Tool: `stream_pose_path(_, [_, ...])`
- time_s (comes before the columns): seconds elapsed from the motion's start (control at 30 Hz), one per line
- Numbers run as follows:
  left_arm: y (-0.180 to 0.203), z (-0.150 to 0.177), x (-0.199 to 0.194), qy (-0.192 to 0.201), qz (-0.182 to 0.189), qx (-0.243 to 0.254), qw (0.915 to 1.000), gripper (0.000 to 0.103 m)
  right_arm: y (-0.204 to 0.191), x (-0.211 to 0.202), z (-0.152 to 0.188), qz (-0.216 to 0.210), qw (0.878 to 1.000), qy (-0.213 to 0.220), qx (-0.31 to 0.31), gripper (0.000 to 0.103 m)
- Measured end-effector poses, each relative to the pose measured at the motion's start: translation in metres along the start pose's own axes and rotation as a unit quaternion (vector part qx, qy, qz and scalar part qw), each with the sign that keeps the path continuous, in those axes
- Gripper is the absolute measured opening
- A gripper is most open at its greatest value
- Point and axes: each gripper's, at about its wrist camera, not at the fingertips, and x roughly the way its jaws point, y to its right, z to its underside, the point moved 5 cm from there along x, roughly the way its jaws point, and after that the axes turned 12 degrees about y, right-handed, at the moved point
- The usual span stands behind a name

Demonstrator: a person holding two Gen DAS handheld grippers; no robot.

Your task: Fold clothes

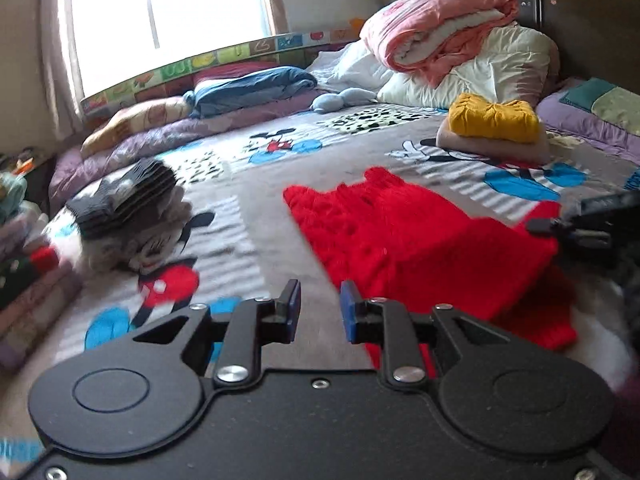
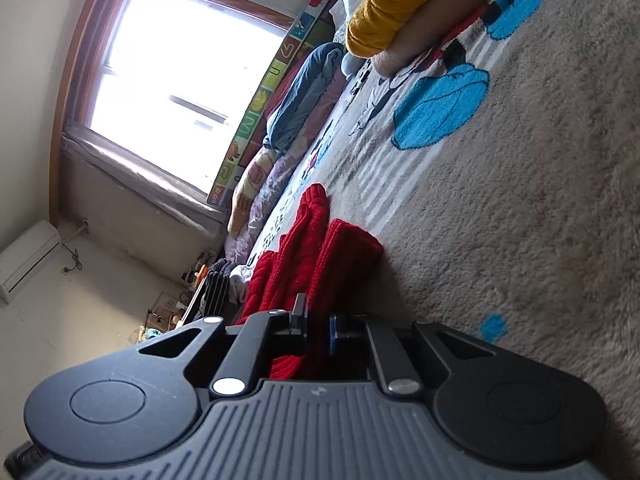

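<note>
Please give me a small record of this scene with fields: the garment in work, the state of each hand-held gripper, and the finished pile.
garment: red knit sweater, partly folded on the cartoon-print blanket
left hand-held gripper: open, nothing between its pads, above the sweater's near edge
right hand-held gripper: shut on the red knit sweater
finished pile: yellow knit garment folded on top of a beige garment, near the pillows

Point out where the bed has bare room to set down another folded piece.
Free: blanket between the red sweater and the striped pile, and beyond the sweater. Crowded: yellow stack and bedding at the headboard.
</note>
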Motion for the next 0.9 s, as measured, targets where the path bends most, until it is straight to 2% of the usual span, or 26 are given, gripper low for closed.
stream_pose_path(0.23, [0.003,-0.02,0.084,-0.012,0.01,0.046,0.9988,0.02,0.001,-0.003,-0.002,-0.012,1.0,0.002,0.005,0.012])
stream_pose_path(0.43, [-0.02,-0.027,0.153,-0.037,0.008,-0.013,0.9992,0.017,0.002,-0.001,-0.001,-0.018,1.0,0.002,0.006,0.012])
stream_pose_path(0.63, [-0.026,-0.029,0.199,-0.05,0.013,-0.054,0.9972,0.012,0.001,-0.001,0.0,-0.023,1.0,0.001,0.006,0.012])
stream_pose_path(0.7, [-0.026,-0.027,0.212,-0.056,0.022,-0.069,0.9958,0.012,0.001,-0.001,0.0,-0.025,1.0,0.001,0.007,0.012])
stream_pose_path(0.8, [-0.022,-0.005,0.237,-0.097,0.043,-0.075,0.9915,0.011,0.001,0.0,0.0,-0.027,1.0,0.0,0.007,0.012])
stream_pose_path(0.9, [-0.027,0.001,0.239,-0.098,0.053,-0.095,0.9892,0.011,0.001,0.0,0.0,-0.029,1.0,-0.001,0.007,0.012])
